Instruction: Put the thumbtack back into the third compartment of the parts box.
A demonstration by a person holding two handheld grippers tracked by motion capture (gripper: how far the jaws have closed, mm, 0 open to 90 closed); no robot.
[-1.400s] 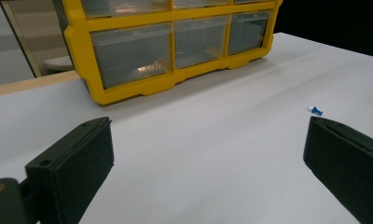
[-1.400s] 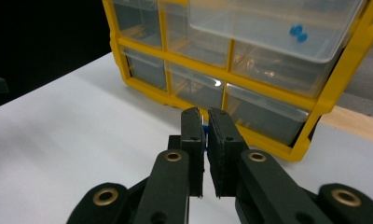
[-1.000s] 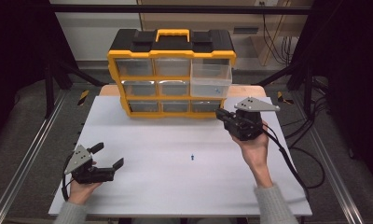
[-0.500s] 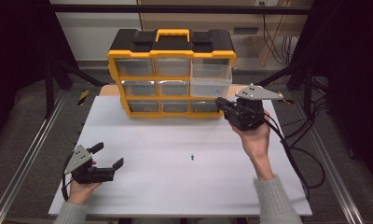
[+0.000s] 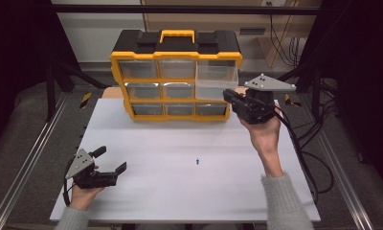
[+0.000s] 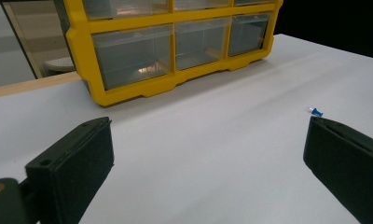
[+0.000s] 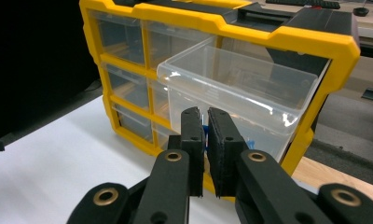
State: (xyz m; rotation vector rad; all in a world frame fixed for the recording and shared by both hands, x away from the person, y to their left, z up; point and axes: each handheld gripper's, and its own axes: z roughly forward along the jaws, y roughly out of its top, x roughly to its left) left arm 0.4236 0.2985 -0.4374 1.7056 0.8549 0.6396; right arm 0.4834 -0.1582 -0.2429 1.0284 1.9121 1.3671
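White tabletop (image 5: 180, 191) fills the middle of the high view, with dark floor and metal rails on both sides. At the lower left of that frame my left gripper (image 5: 112, 162) rests on the white surface, its two jaws spread wide with nothing between them. Right of it, near the centre, one small blue pushpin (image 5: 197, 161) lies alone on the table; in the left gripper view it sits at the right edge, just above my right-hand jaw. At the upper centre stands one yellow organizer (image 5: 176, 76) with nine clear drawers in three rows of three. Its top right drawer (image 5: 217, 73) is pulled out. At the right, my right gripper (image 7: 204, 122) is raised before that open drawer, jaws pinched narrow on a small blue piece (image 7: 204, 133).
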